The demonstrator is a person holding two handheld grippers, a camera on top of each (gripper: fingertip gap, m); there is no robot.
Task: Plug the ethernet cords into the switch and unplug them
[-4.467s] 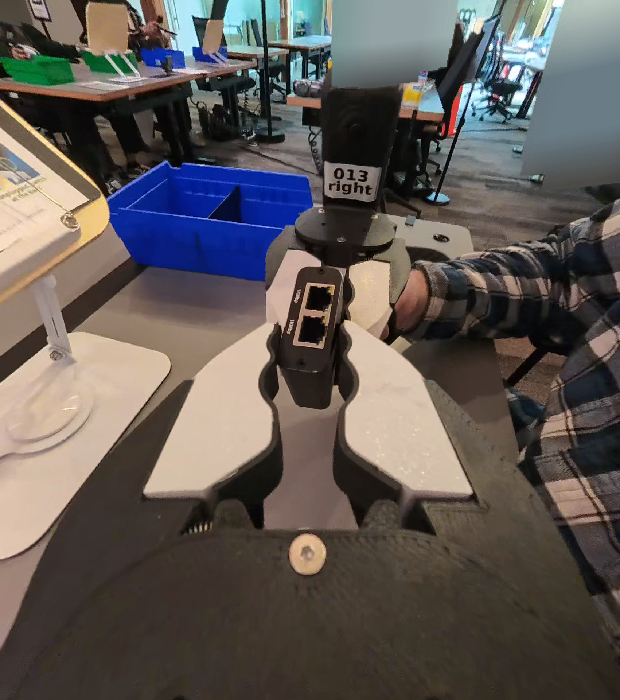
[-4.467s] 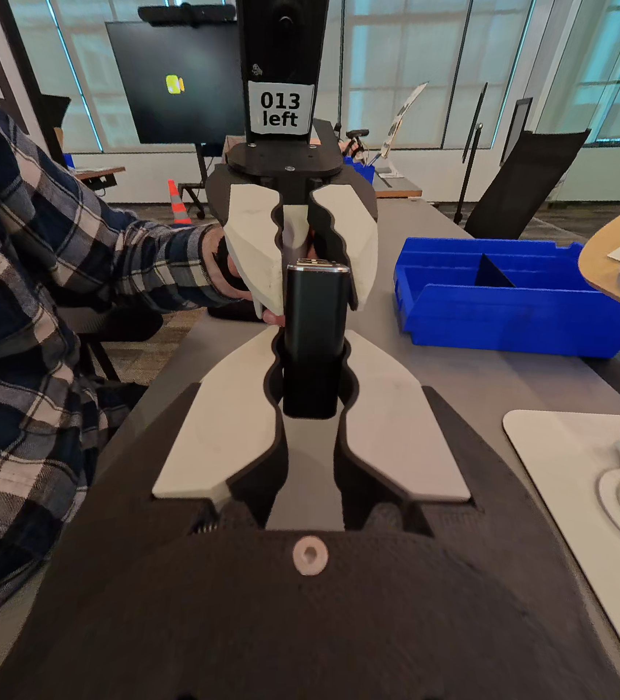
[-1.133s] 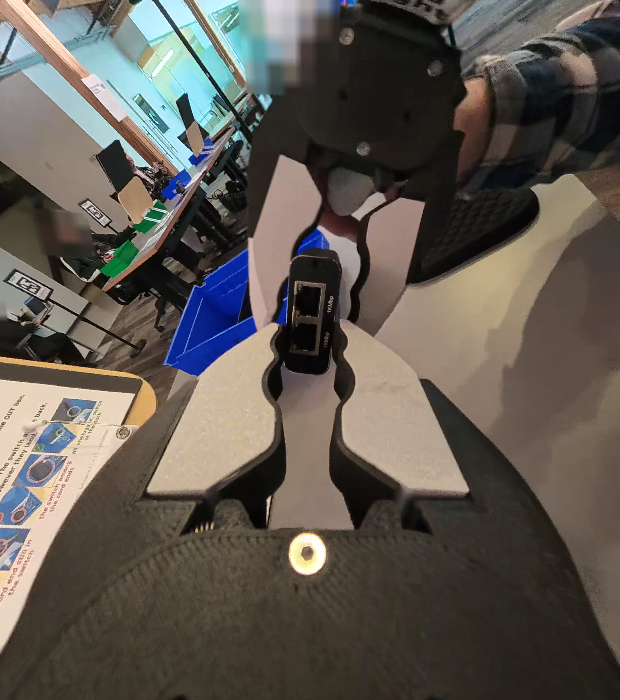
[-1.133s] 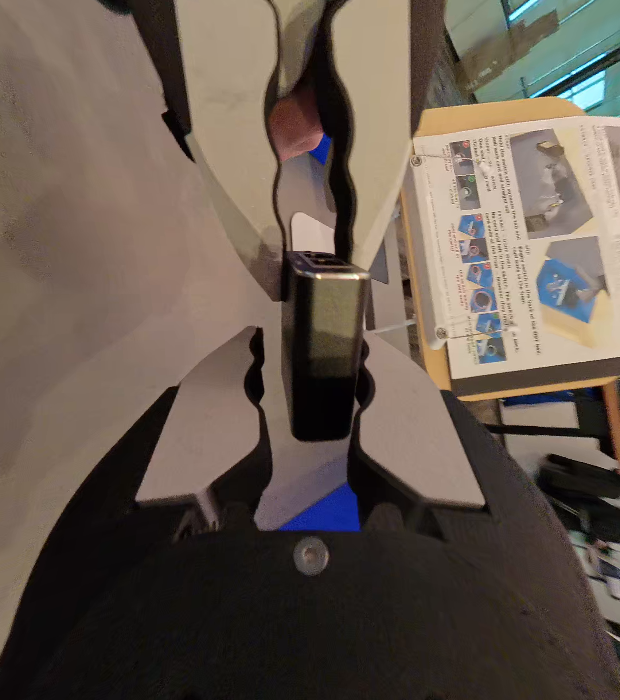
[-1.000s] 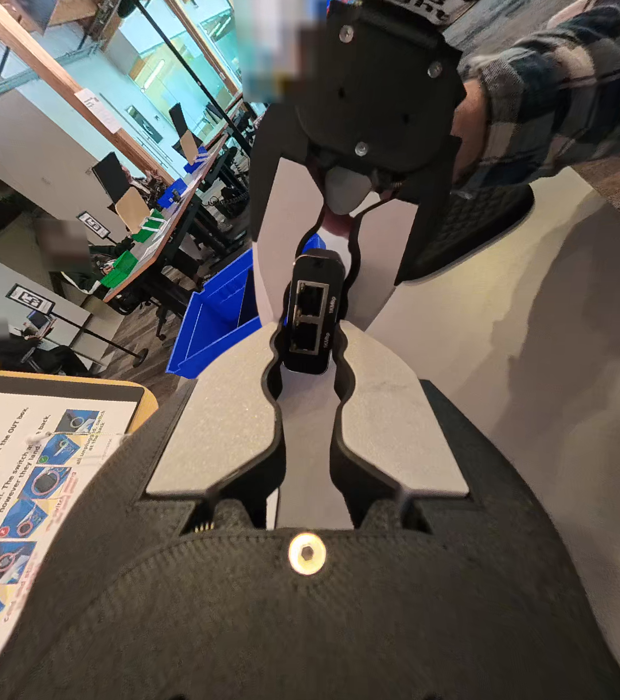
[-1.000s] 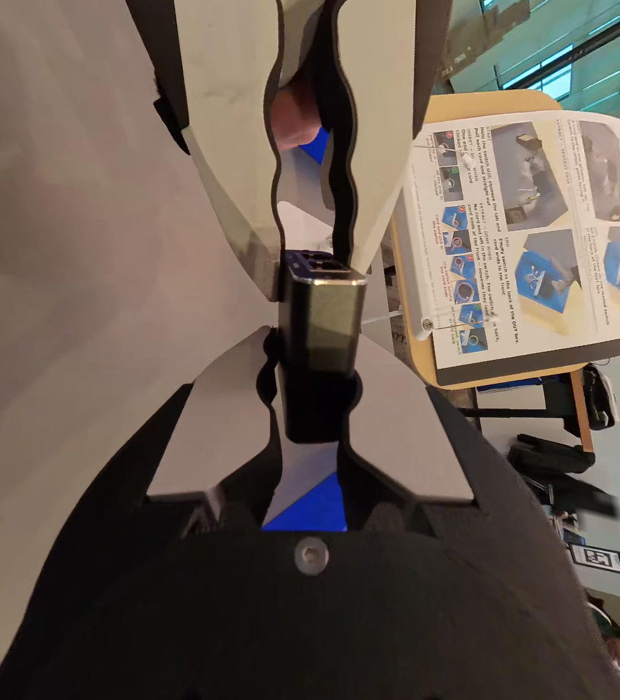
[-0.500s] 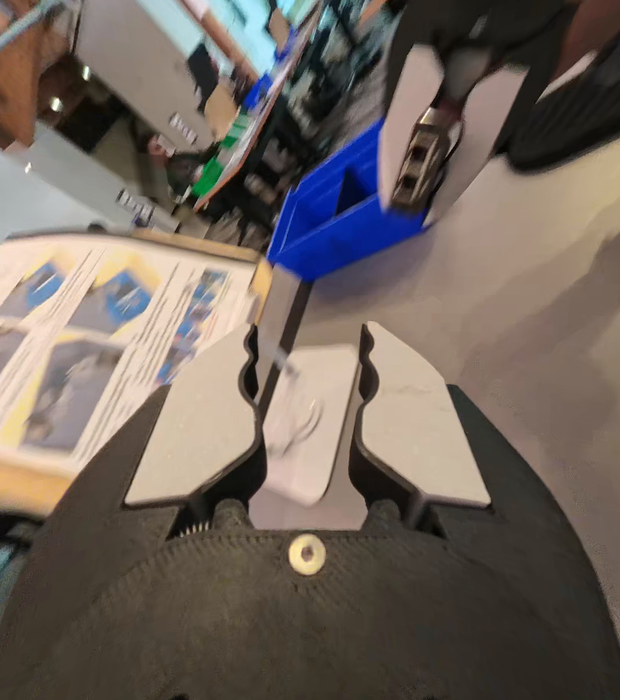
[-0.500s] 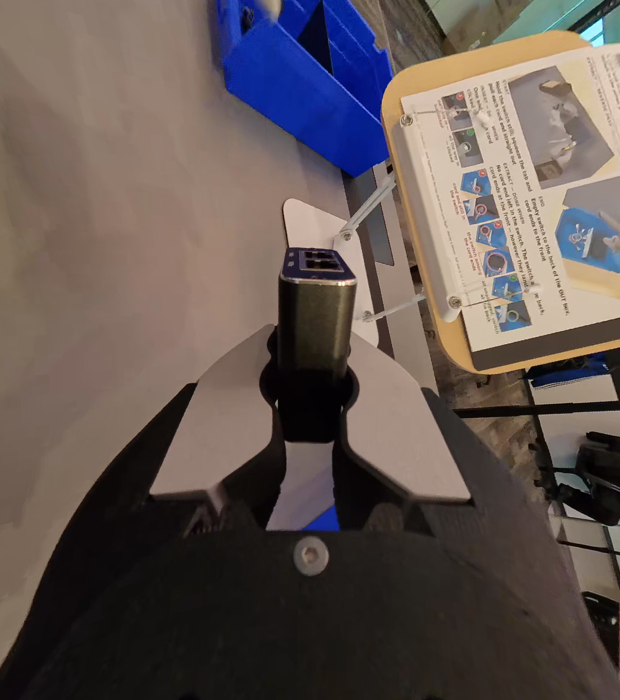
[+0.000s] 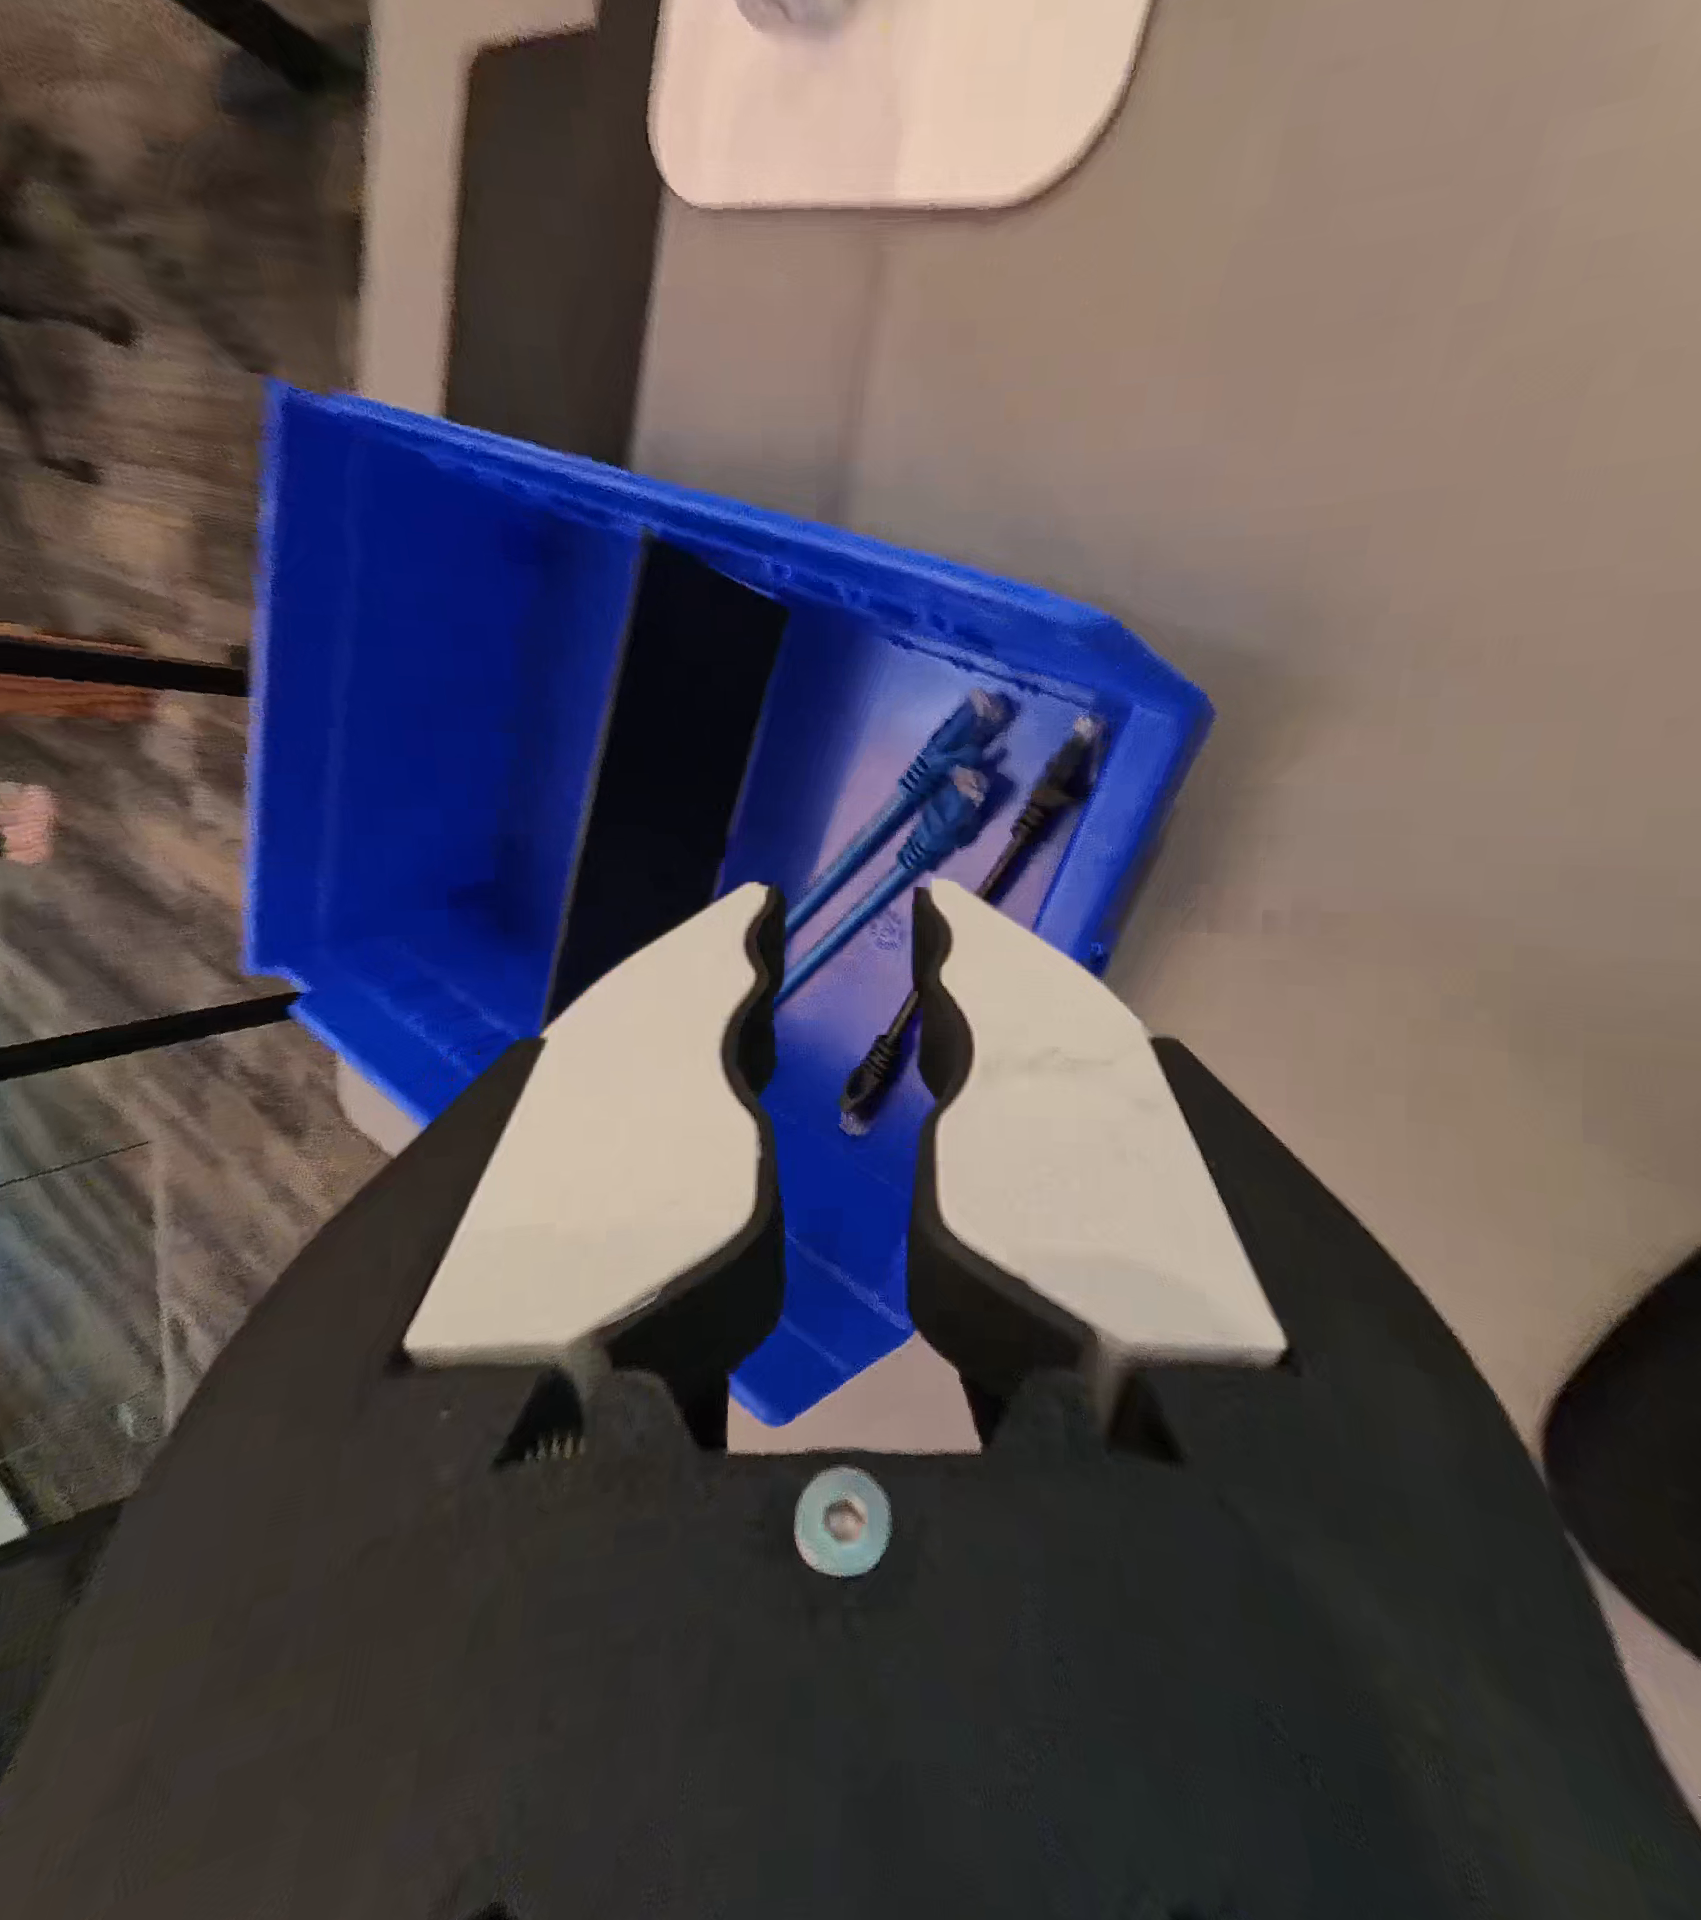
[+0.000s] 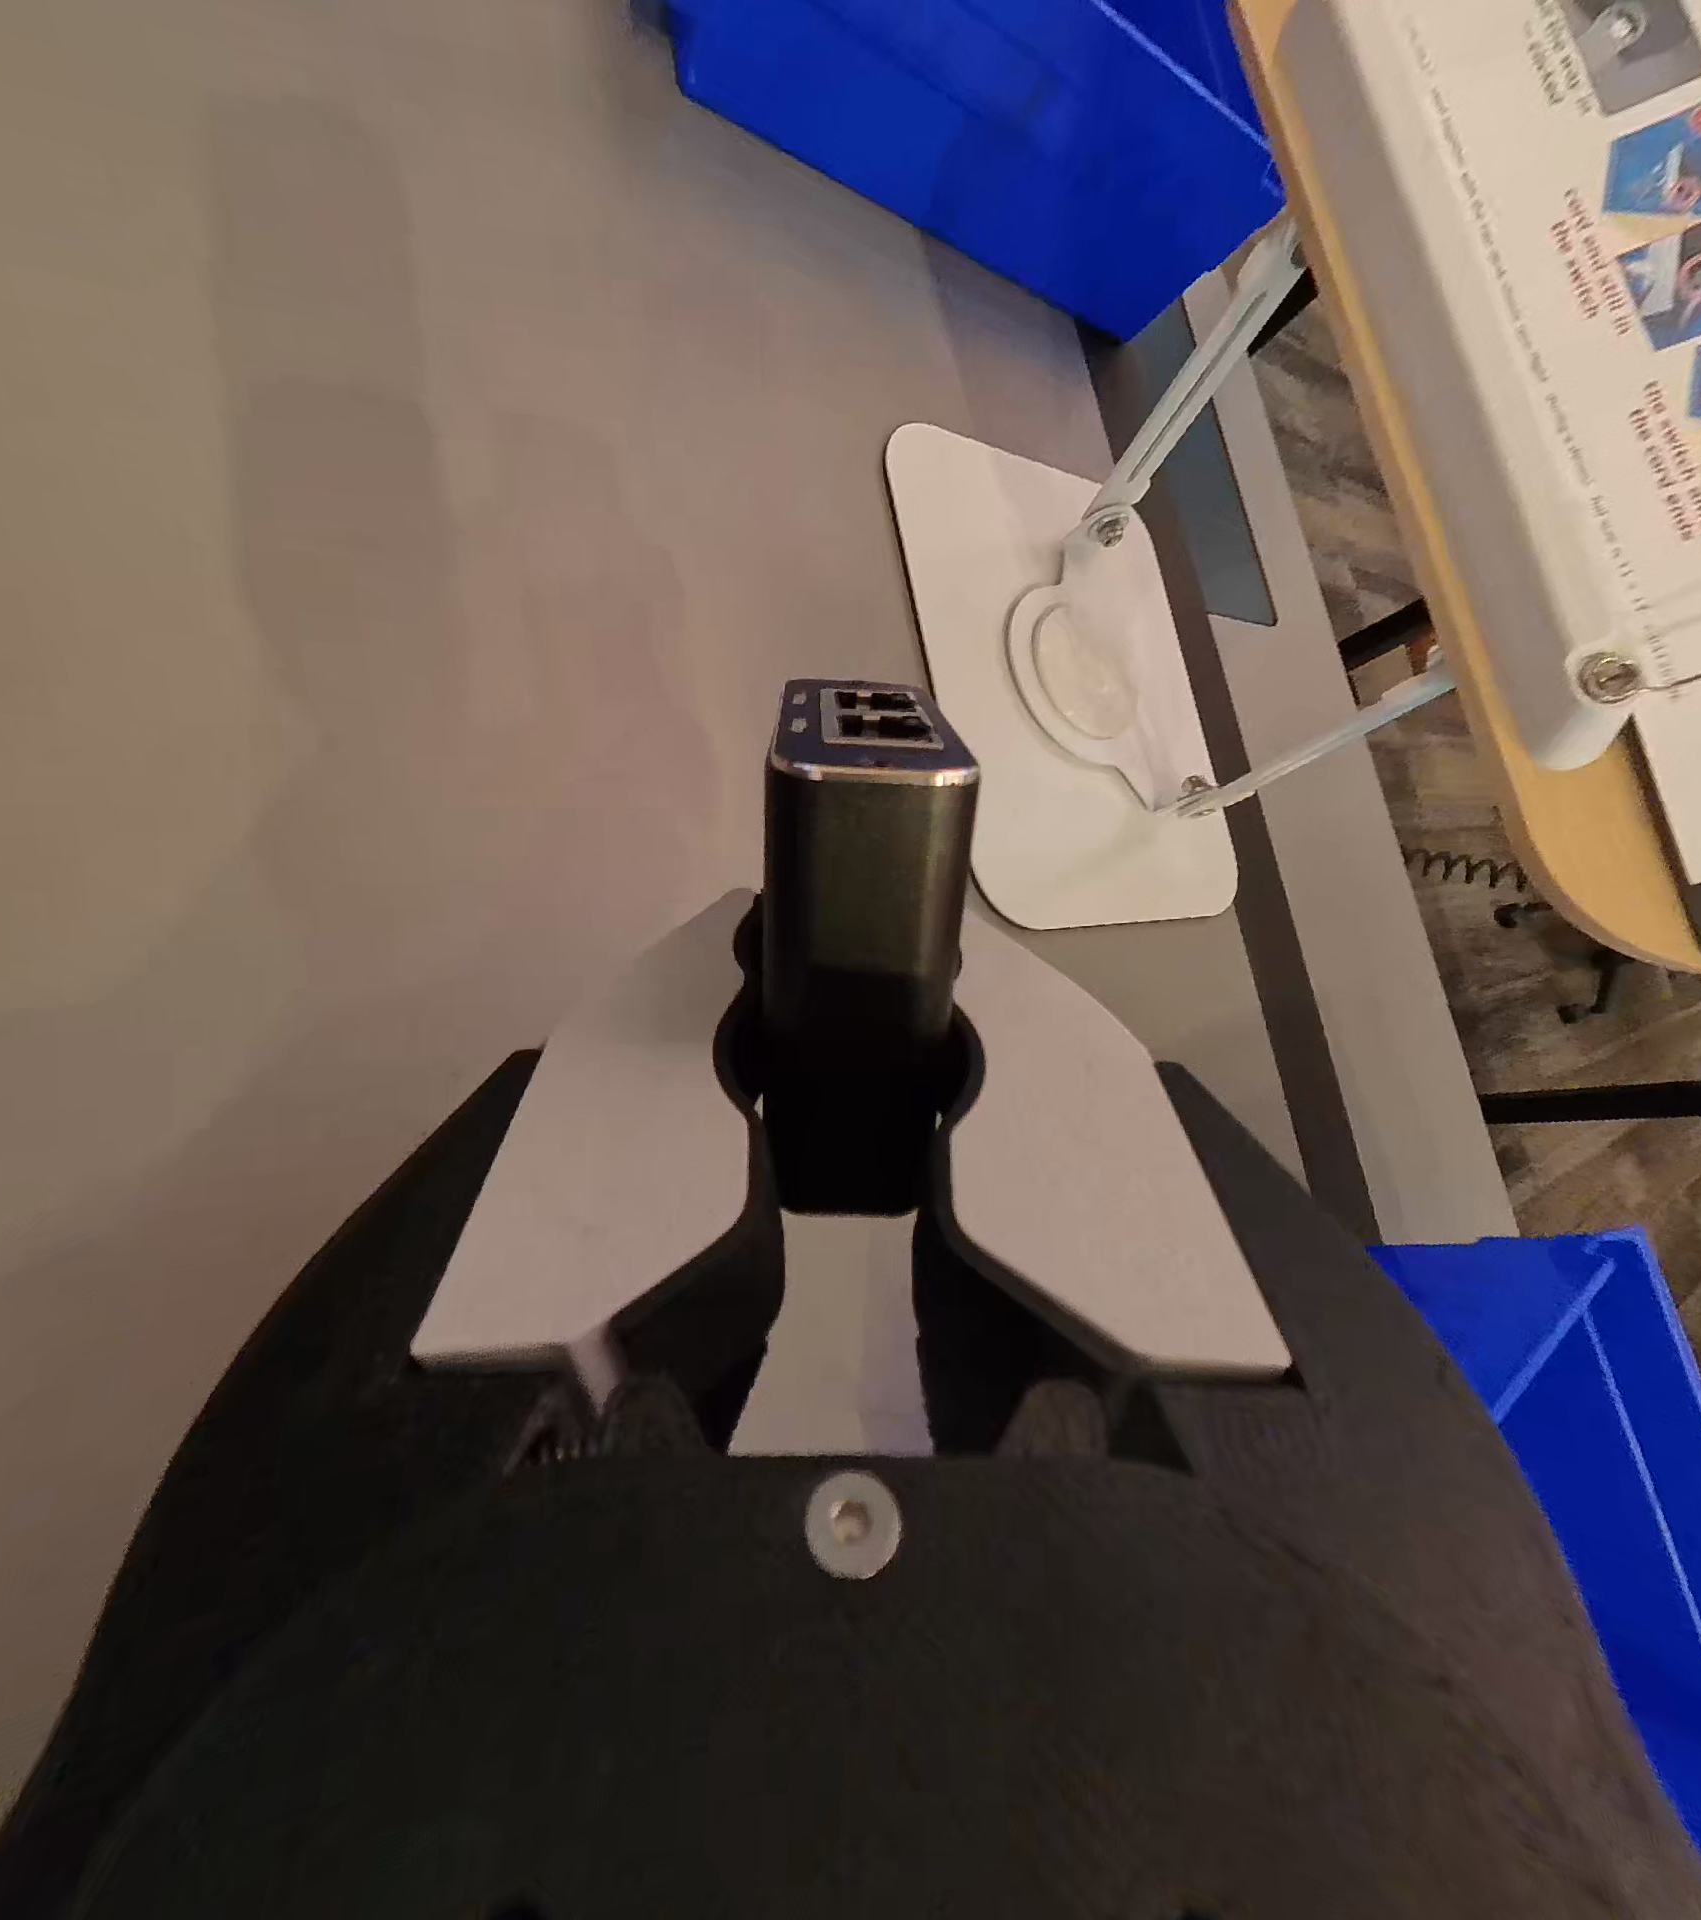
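Note:
My right gripper (image 10: 856,935) is shut on the black switch (image 10: 861,862) and holds it above the grey table (image 10: 306,520). The switch's far end, with two empty ports (image 10: 872,712), points away from me. My left gripper (image 9: 846,904) is open and holds nothing. It hovers over the blue bin (image 9: 929,603). In the bin's right compartment lie two blue ethernet cord ends (image 9: 950,769) and a black cord (image 9: 1054,800), with another black plug (image 9: 877,1070) seen between my fingers, lower down. The left compartment shows nothing in it. The left wrist view is blurred by motion.
A black divider (image 9: 680,748) splits the bin. A white stand base (image 10: 1012,644) carries a tilted instruction board (image 10: 1552,416) at the table's edge. A blue bin (image 10: 981,135) lies far ahead in the right wrist view, and another blue bin (image 10: 1656,1507) at the lower right.
My left gripper let go of the switch, opened wide, swung over the blue bin, and its fingers came closer together. My right gripper kept the switch and turned with it.

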